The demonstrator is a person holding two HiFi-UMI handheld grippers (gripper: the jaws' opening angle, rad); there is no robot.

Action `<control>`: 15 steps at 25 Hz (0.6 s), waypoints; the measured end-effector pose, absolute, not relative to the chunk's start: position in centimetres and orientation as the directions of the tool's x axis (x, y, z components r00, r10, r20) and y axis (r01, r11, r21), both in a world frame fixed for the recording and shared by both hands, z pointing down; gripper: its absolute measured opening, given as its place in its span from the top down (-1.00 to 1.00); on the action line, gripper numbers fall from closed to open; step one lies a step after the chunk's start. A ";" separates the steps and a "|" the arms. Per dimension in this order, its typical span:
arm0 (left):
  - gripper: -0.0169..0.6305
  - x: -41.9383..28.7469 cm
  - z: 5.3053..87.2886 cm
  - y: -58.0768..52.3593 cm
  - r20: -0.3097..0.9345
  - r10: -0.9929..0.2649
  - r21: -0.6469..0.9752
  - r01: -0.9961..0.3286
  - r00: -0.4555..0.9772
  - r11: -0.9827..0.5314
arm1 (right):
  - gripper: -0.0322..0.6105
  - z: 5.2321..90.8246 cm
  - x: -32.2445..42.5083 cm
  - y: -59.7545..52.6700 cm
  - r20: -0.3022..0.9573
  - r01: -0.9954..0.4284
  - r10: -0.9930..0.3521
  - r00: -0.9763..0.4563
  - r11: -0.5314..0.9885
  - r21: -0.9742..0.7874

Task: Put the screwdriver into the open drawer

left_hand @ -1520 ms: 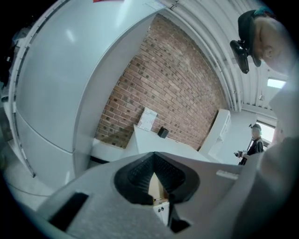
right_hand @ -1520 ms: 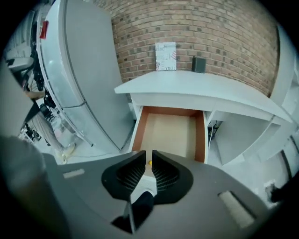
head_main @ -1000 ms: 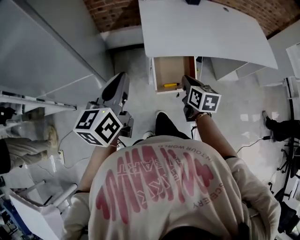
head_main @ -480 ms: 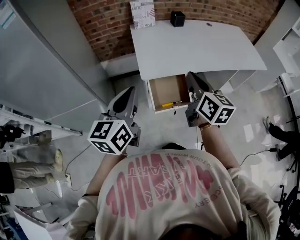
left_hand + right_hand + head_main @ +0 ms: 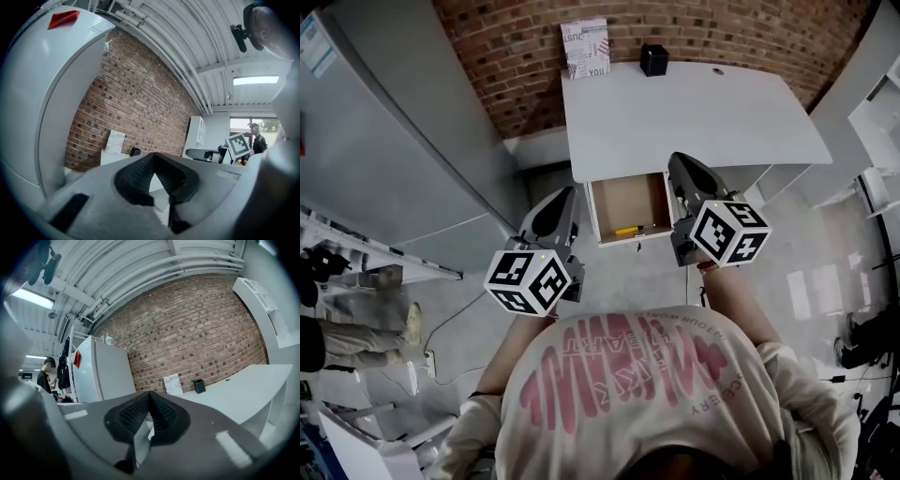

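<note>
Where the person stands: facing the white worktop (image 5: 703, 103) that backs onto the brick wall (image 5: 506, 47), with both forearms held out ahead of the chest.
Left arm: bent at the elbow with the forearm reaching forward. The left gripper (image 5: 566, 192) points level towards the wall, out over the floor (image 5: 647, 272), to the left of the drawer (image 5: 628, 195).
Left grip: its jaws meet at the tips, with nothing between them.
Right arm: bent the same way and carried a little further forward. The right gripper (image 5: 676, 159) points level, just beside the drawer's right side, its tip at the worktop's front edge as seen from above.
Right grip: its jaws are pressed together and empty.
Drawer state: pulled open beneath the worktop's front edge, lying between the two grippers.
Tool: the screwdriver (image 5: 630, 229), yellow-handled, lies inside the drawer along its front wall, and neither gripper touches it.
Back of the worktop: a small black box (image 5: 653, 60) stands there, and a printed card (image 5: 586, 49) stands against the wall.
</note>
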State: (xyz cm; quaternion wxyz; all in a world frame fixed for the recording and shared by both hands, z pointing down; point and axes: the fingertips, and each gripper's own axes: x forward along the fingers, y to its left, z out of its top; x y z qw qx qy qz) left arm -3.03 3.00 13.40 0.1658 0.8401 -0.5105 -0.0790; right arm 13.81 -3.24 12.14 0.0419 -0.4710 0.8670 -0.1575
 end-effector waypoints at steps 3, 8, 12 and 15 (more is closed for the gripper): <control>0.93 -2.1 13.7 2.8 0.049 -0.888 0.365 -0.836 0.457 -0.410 | 0.87 13.0 14.8 -3.4 0.100 -0.798 -0.820 -0.563 0.509 -0.322; 0.93 -1.1 14.9 3.0 0.074 -0.893 0.383 -0.840 0.444 -0.385 | 0.87 14.9 16.2 -3.1 0.138 -0.795 -0.810 -0.570 0.501 -0.342; 0.93 -0.5 15.9 3.3 0.098 -0.892 0.396 -0.839 0.442 -0.373 | 0.87 16.0 16.6 -2.9 0.162 -0.792 -0.801 -0.576 0.498 -0.352; 0.93 -0.1 16.1 3.5 0.107 -0.887 0.388 -0.840 0.450 -0.379 | 0.87 16.3 16.7 -2.9 0.167 -0.790 -0.798 -0.579 0.499 -0.356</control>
